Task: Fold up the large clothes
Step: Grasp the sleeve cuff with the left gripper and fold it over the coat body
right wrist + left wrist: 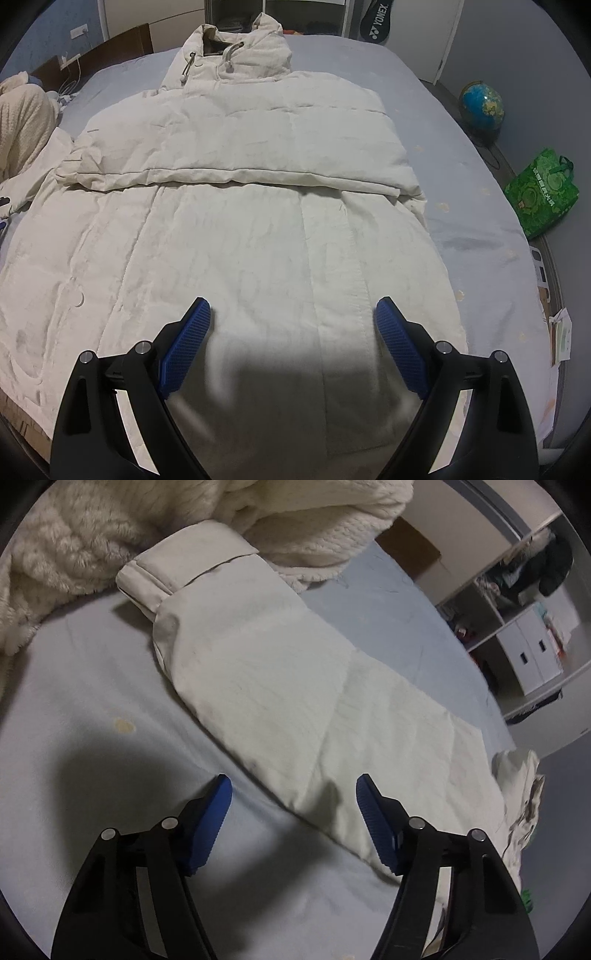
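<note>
Pale blue bedding [461, 206] covers the whole bed, and one cream padded coat [236, 236] lies spread flat across it, hood [236, 55] at the far end and one sleeve folded over the chest. Its other sleeve [295, 694] stretches out alone under the left gripper [293, 794], tilted downward with jaws apart, nothing between the pads. Above the coat's lower panel, the right gripper [293, 312] points steeply down, spread wide and empty. Beside the bed stand one globe [482, 107] and one green bag [541, 192]. A racket cover [376, 20] reads "YONEX".
</note>
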Available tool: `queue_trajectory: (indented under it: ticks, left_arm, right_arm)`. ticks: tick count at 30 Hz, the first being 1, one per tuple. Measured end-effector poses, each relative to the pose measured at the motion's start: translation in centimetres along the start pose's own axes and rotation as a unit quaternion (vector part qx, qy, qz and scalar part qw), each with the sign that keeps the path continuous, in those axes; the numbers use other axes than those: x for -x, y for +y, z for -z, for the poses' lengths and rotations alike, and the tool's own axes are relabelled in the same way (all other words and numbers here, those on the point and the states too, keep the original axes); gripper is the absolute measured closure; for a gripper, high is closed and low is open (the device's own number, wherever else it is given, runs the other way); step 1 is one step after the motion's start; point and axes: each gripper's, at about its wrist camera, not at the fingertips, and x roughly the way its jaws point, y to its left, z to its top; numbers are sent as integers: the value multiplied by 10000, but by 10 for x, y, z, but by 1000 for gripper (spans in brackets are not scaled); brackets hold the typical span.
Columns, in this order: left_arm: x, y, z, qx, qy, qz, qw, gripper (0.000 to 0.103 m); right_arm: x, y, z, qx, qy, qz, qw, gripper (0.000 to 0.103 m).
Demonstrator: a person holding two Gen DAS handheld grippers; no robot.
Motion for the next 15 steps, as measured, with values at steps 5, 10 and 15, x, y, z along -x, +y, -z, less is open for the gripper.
queue_trajectory:
  ticks: [5, 10, 15]
  left_arm:
    - [-6, 3, -10, -71, -58, 115, 9999, 43]
    - [-15, 4, -22, -97, -22, 82, 9999, 73]
    - [-6, -5, -27, -295, -234, 96, 9992, 97]
  right_arm:
    - [-4, 0, -2, -14, 25, -10, 10000, 16]
    - [-4, -1, -2, -41, 5, -28, 10000, 16]
    - [-4, -3, -2, -88, 1, -50, 9999, 16]
